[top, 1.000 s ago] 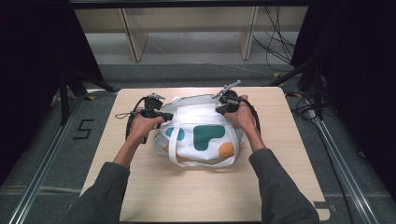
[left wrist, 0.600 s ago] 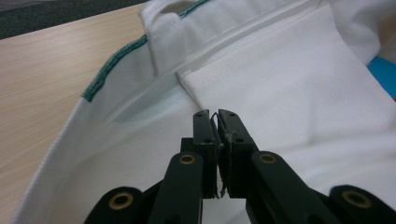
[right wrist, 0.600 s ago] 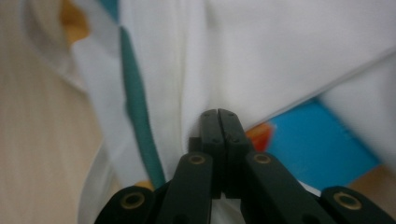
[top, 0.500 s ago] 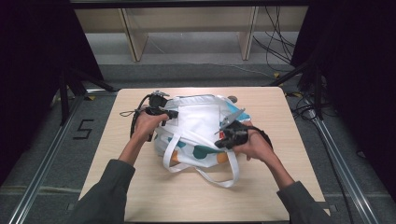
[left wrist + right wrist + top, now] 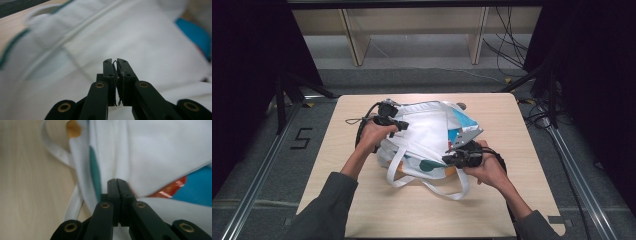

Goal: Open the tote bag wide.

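Two grippers: both work on one white tote bag point(image 5: 427, 137) that lies near the middle of the table point(image 5: 502, 210).
Left gripper point(image 5: 399, 125): at the bag's far left corner in the high view, jaws together; whether cloth is pinched between them I cannot tell.
Right gripper point(image 5: 452, 156): at the bag's near right side, jaws pressed flat together; whether a fold of cloth sits between them cannot be told.
High view alone: the whole bag, its long white handles point(image 5: 409, 180) looping toward the near edge, both forearms coming in from below, and the grey plate point(image 5: 467, 136) on the right gripper.
Left gripper view: its own jaws, tips at point(image 5: 115, 61), with a thin frayed strip between the pads, over plain white cloth with a teal-edged seam point(image 5: 11, 47) and a blurred blue patch point(image 5: 195, 35) at the right.
Right gripper view: its own jaws, tips at point(image 5: 117, 181), over white cloth, with a teal shape point(image 5: 95, 173), an orange corner point(image 5: 73, 128), a red and blue print point(image 5: 175, 187) under a lifted flap, and a handle strap point(image 5: 72, 205) lying on bare wood.
Edges: the bag lies well inside every table edge, nearest to the far one.
Open room: bare wood along the near edge and on both sides of the bag, wider at the right.
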Motion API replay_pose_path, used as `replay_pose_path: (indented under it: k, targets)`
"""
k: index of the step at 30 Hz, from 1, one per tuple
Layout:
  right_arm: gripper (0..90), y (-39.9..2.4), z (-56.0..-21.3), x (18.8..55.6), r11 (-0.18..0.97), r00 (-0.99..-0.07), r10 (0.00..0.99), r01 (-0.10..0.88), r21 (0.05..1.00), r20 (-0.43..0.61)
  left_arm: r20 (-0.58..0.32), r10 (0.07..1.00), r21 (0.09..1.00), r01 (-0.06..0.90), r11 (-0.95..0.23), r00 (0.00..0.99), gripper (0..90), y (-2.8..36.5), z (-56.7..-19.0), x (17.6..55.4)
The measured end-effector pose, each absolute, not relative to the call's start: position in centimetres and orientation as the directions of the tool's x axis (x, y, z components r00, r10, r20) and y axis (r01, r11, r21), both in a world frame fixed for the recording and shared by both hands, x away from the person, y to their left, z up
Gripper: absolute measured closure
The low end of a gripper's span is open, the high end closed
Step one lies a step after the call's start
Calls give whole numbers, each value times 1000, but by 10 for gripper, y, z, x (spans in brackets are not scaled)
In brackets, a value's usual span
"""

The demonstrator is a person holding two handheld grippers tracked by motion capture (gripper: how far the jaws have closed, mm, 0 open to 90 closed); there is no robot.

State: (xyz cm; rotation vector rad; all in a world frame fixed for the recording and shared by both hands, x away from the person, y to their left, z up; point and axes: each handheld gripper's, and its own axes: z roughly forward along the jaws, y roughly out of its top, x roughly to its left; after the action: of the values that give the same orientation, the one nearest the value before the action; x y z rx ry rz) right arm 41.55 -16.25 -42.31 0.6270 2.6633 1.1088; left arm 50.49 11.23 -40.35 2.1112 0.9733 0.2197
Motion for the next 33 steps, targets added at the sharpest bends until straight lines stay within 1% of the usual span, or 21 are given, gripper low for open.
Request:
replay_pose_path:
  k: [1, 3, 5, 6, 7, 10, 11, 14, 16, 17, 18, 19, 20, 24, 25, 26, 27, 28, 29, 31, 33]
  targets:
    - [900, -164, -417, 418, 621, -877, 478, 299, 725, -47, -177, 666, 729, 551, -406, 724, 846, 101, -404, 493]
    - [900, -165, -415, 418, 616, -876, 480, 298, 730, -47, -168, 653, 726, 541, -425, 739, 845, 96, -407, 488]
    - [900, -167, -411, 420, 613, -859, 507, 299, 731, -74, -156, 623, 692, 535, -485, 766, 830, 88, -414, 485]
    - [900, -167, -411, 420, 613, -859, 507, 299, 731, -74, -154, 627, 684, 540, -490, 764, 830, 86, -417, 485]
    - [900, -166, -413, 423, 624, -853, 512, 287, 727, -102, -144, 629, 668, 544, -508, 764, 833, 84, -422, 489]
    - [900, -162, -419, 425, 618, -850, 520, 303, 725, -88, -137, 634, 620, 565, -544, 761, 847, 79, -430, 501]
    - [900, -157, -424, 426, 637, -860, 502, 296, 712, -92, -133, 639, 622, 566, -541, 758, 864, 77, -431, 504]
    - [900, -144, -442, 424, 689, -877, 478, 340, 639, -48, -103, 666, 613, 575, -543, 739, 892, 71, -432, 516]
    - [900, -142, -445, 423, 692, -881, 472, 339, 638, -44, -88, 701, 620, 590, -517, 707, 893, 66, -435, 524]
    - [900, -142, -447, 421, 704, -888, 459, 335, 626, -41, -74, 694, 594, 591, -546, 716, 894, 66, -434, 528]
    - [900, -142, -447, 419, 707, -887, 460, 341, 619, -37, -55, 722, 609, 596, -523, 690, 895, 64, -436, 531]
    - [900, -142, -448, 418, 711, -890, 453, 331, 620, -44, -13, 733, 600, 592, -538, 680, 896, 62, -436, 534]
    - [900, -141, -449, 417, 718, -894, 447, 331, 613, -41, 7, 737, 584, 595, -552, 676, 896, 60, -437, 538]
    - [900, -138, -457, 413, 748, -905, 424, 325, 579, -40, 30, 763, 574, 614, -542, 646, 896, 58, -434, 552]
    - [900, -137, -459, 412, 741, -899, 436, 337, 581, -34, 58, 777, 580, 613, -538, 627, 896, 59, -432, 557]
    - [900, -137, -460, 413, 743, -902, 430, 323, 587, -47, 125, 787, 587, 595, -550, 604, 897, 59, -430, 560]
    - [900, -136, -461, 411, 728, -891, 454, 360, 584, -17, 209, 779, 584, 564, -584, 591, 897, 59, -428, 565]
    - [900, -136, -462, 413, 740, -899, 437, 346, 576, -21, 251, 780, 609, 532, -588, 574, 897, 59, -429, 569]
    - [900, -135, -463, 413, 746, -903, 428, 334, 576, -32, 257, 782, 591, 548, -592, 568, 897, 59, -430, 572]
    - [900, -135, -464, 412, 743, -902, 430, 333, 581, -33, 273, 796, 591, 558, -582, 541, 897, 59, -434, 582]
    - [900, -137, -463, 412, 723, -891, 454, 363, 587, -8, 266, 792, 586, 561, -585, 549, 897, 59, -440, 587]
